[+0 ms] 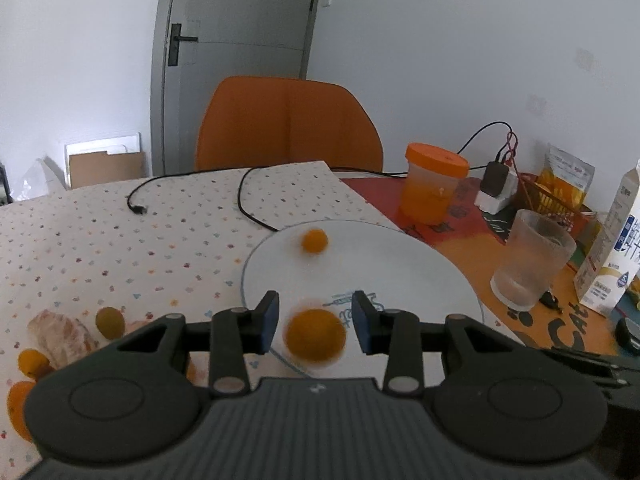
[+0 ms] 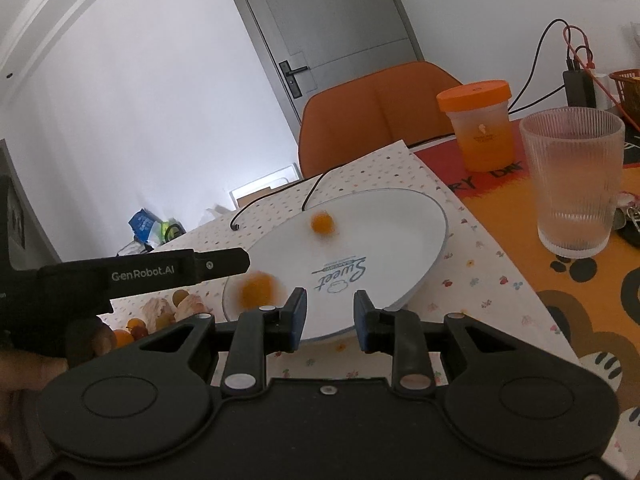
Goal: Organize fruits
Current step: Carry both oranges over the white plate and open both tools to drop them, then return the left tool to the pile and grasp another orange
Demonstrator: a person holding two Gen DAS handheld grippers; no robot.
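Note:
A white plate (image 1: 400,264) printed "Sweet" lies on the dotted cloth. Two orange fruits are on it, both blurred: a small one (image 1: 315,241) near the far rim and a larger one (image 1: 316,340) near the front rim. My left gripper (image 1: 316,320) is open, and the larger fruit sits below the gap without touching the pads. In the right wrist view I see the plate (image 2: 412,224), the small fruit (image 2: 322,222), the larger fruit (image 2: 258,288) and the left gripper's finger (image 2: 216,264) above it. My right gripper (image 2: 330,316) is open and empty at the plate's near rim.
Peeled orange segments (image 1: 60,336), a greenish fruit (image 1: 110,322) and small oranges (image 1: 32,362) lie left of the plate. A ribbed glass (image 1: 534,256), an orange-lidded jar (image 1: 434,184) and a milk carton (image 1: 616,248) stand to the right. A black cable (image 1: 248,196) crosses the cloth before an orange chair (image 1: 288,124).

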